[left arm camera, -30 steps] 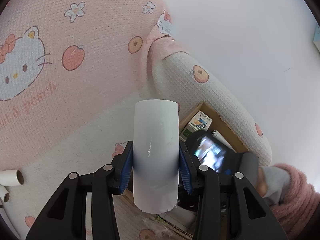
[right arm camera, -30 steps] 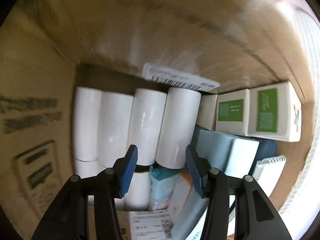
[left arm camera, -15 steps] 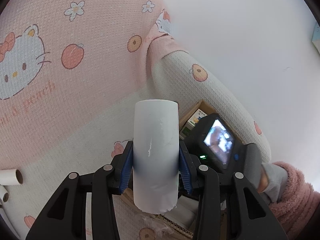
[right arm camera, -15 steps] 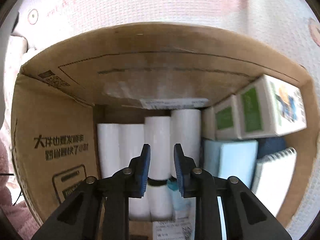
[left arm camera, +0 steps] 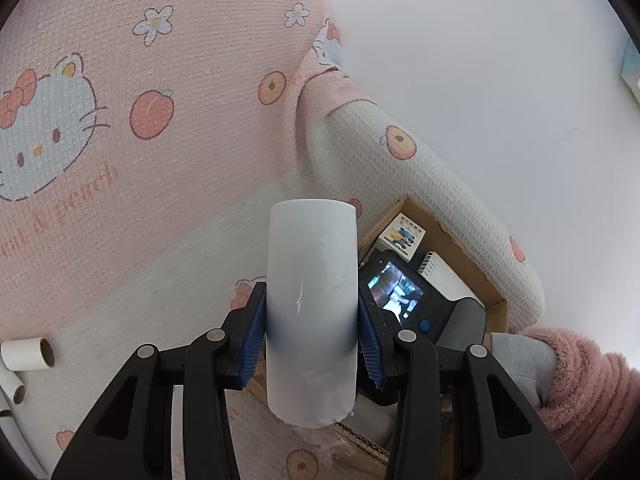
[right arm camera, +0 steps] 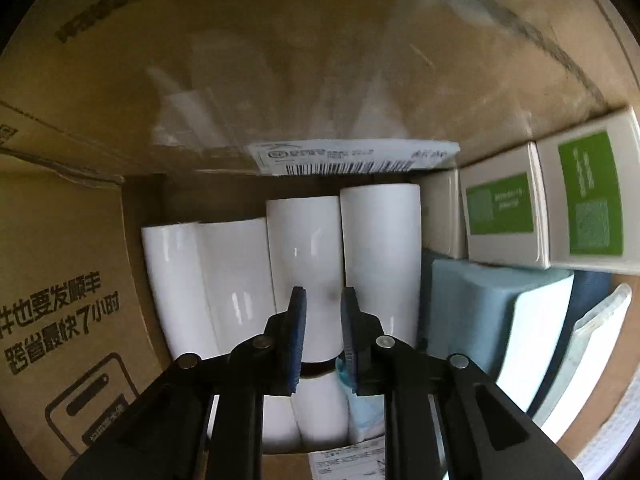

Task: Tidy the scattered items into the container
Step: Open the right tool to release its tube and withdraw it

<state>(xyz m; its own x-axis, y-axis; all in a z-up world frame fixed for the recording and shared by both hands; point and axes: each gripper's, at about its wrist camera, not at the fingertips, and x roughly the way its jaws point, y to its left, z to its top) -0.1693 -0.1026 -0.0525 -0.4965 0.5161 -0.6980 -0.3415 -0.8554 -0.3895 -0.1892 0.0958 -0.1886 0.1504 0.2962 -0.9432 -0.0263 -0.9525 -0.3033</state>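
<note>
My left gripper point(left arm camera: 312, 332) is shut on a white roll point(left arm camera: 312, 304) and holds it upright above the sofa seat, just left of the cardboard box point(left arm camera: 460, 240). My right gripper point(right arm camera: 323, 336) is inside the box point(right arm camera: 72, 280), jaws nearly closed with a narrow gap and nothing between them, just above several white rolls point(right arm camera: 304, 264) lying side by side. In the left wrist view the right gripper's body with its lit screen point(left arm camera: 396, 292) sits in the box.
Green-labelled white cartons point(right arm camera: 540, 208), a pale blue pack point(right arm camera: 480, 312) and a spiral notebook point(right arm camera: 592, 340) fill the box's right side. Loose cardboard tubes point(left arm camera: 28, 354) lie on the seat at far left. The pink Hello Kitty sofa back point(left arm camera: 140, 100) and armrest point(left arm camera: 440, 184) surround the box.
My right gripper closed its jaws, rose out of the box, then dropped back inside near the rolls. My left gripper kept holding the roll almost still.
</note>
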